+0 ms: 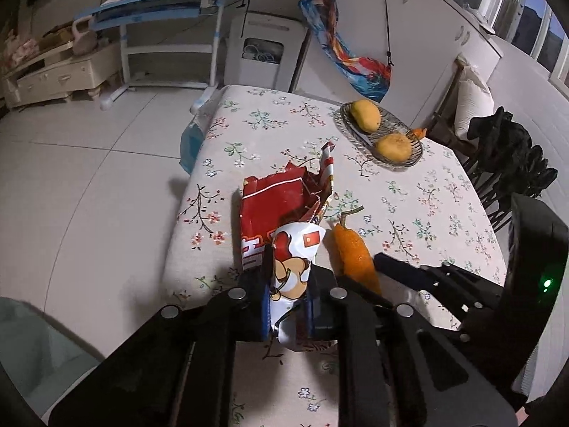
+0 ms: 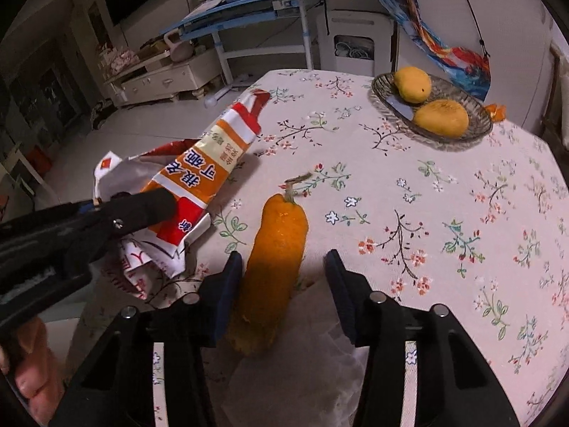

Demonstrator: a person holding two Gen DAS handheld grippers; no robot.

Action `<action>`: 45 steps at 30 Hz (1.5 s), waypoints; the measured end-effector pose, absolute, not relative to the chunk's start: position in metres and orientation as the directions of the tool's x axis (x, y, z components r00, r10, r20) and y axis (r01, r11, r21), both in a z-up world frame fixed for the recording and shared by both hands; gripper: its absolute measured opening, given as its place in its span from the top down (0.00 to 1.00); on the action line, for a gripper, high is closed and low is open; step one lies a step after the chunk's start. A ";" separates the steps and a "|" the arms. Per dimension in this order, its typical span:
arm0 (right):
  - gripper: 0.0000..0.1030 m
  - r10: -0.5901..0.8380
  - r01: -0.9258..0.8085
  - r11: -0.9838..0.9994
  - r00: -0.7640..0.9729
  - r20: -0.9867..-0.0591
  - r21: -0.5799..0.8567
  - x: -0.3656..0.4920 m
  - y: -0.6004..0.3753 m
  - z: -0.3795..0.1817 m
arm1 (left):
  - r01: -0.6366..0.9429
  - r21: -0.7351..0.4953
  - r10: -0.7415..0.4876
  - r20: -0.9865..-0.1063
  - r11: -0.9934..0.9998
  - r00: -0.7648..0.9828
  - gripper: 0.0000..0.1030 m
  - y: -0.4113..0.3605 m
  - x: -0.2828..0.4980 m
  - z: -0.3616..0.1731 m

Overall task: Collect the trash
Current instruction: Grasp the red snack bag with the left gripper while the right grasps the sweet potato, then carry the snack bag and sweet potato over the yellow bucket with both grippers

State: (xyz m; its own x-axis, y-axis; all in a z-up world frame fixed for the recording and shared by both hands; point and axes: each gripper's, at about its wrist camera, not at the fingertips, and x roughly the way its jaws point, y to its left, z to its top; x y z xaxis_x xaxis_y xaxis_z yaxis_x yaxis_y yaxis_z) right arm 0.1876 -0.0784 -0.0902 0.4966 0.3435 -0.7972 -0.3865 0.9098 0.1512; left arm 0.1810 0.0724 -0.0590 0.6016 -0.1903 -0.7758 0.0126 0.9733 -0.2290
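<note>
floral tablecloth [image 2: 444, 185] scene: left gripper [image 1: 288, 295] pinches snack wrapper [image 1: 281, 220]; right gripper [image 2: 281, 284] straddles orange peel [image 2: 274, 249] at its 12 o'clock, fingers apart, must close next.

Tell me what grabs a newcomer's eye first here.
The crumpled red-and-white snack wrapper at the floral table's near edge, pinched in the left gripper. Beside it, the long orange peel lies between the right gripper's open jaws. Farther back, two yellow mangoes sit in a glass dish.
</note>
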 end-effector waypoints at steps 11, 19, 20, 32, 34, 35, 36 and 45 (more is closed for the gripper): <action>0.80 0.478 -0.317 0.878 0.531 -0.700 0.359 0.182 -0.118 -0.071 | 0.025 -0.225 -0.187 -0.742 0.974 0.644 0.87 0.068 0.168 -0.043; 0.80 0.553 -0.228 0.819 0.558 -0.618 0.526 0.146 -0.171 -0.050 | 0.083 -0.198 -0.200 -0.706 0.977 0.680 0.87 0.047 0.129 -0.025; 0.80 0.555 -0.223 0.816 0.558 -0.617 0.533 0.140 -0.174 -0.049 | 0.080 -0.199 -0.200 -0.710 0.977 0.675 0.87 0.045 0.125 -0.026; 0.80 0.559 -0.210 0.806 0.579 -0.594 0.554 0.072 -0.201 -0.039 | 0.051 -0.260 -0.224 -0.699 0.964 0.679 0.88 0.059 0.061 -0.029; 0.80 0.555 -0.215 0.810 0.582 -0.594 0.545 0.060 -0.201 -0.037 | 0.059 -0.252 -0.222 -0.687 0.966 0.691 0.88 0.057 0.046 -0.024; 0.80 0.553 -0.216 0.812 0.584 -0.595 0.543 0.056 -0.202 -0.037 | 0.064 -0.248 -0.221 -0.684 0.967 0.696 0.88 0.055 0.041 -0.022; 0.80 0.552 -0.217 0.812 0.585 -0.594 0.542 0.050 -0.203 -0.037 | 0.069 -0.240 -0.219 -0.679 0.968 0.701 0.88 0.052 0.034 -0.020; 0.80 0.548 -0.233 0.816 0.607 -0.576 0.529 0.002 -0.209 -0.037 | 0.123 -0.171 -0.205 -0.637 0.978 0.744 0.88 0.029 -0.033 -0.004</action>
